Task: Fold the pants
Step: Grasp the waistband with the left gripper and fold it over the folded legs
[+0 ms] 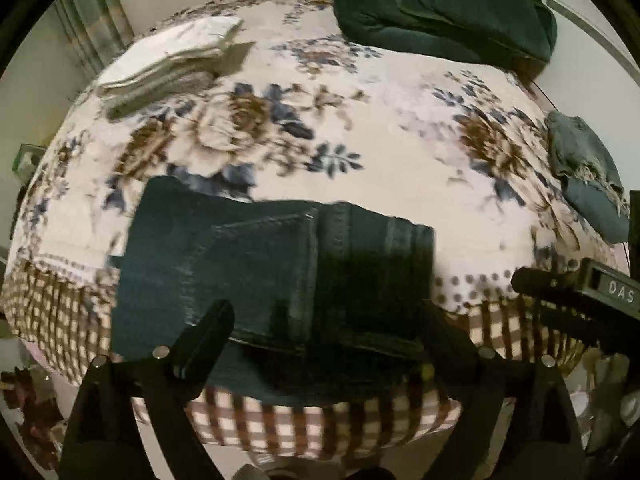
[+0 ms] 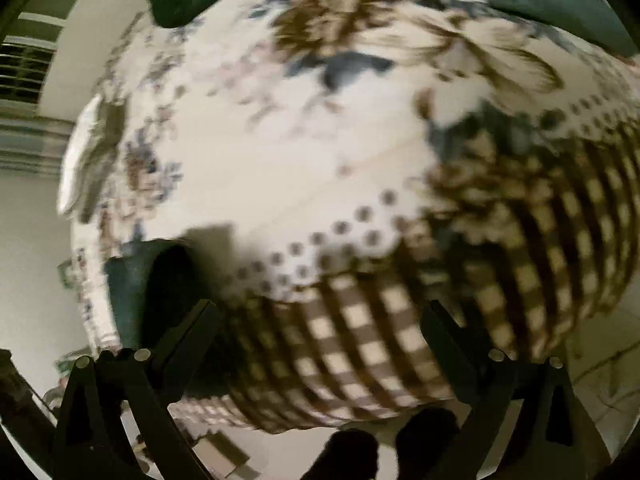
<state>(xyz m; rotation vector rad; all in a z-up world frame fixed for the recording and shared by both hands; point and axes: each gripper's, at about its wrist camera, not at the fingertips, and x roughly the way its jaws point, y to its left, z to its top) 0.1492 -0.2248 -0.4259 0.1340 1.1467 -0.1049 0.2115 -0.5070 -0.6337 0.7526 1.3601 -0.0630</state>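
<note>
The left claw point(image 1: 324, 336) hangs wide open over the near edge of the bed point(image 1: 400, 140), both fingers spread with nothing pinched between them, and the pants point(image 1: 256, 264) lie right under it: dark denim, folded into a thick block that sits on the checked border of the bedspread, its near end reaching toward the bed's edge. The waistband end shows to the right of the block and a pocket seam runs across the top. The right claw point(image 2: 320, 344) is spread wide too and holds nothing; in its blurred view only bedspread lies between its fingers, with the pants off to its left as a dark corner. Seen from the pants, a stack of pale folded cloth point(image 1: 172, 60) sits at the far left of the bed, a dark green bundle point(image 1: 440, 4) at the far side, and a frayed blue-grey garment point(image 1: 580, 168) out to the right. My read is that the fold is mostly in place and the job now is tidying or one last fold. To do it well, come down on the denim edges squarely, take the full thickness of the layers rather than only the top one, keep both claws level so the block does not skew, and keep it from sliding off the near edge. Thick denim springs back, so press the crease flat before letting go.
</note>
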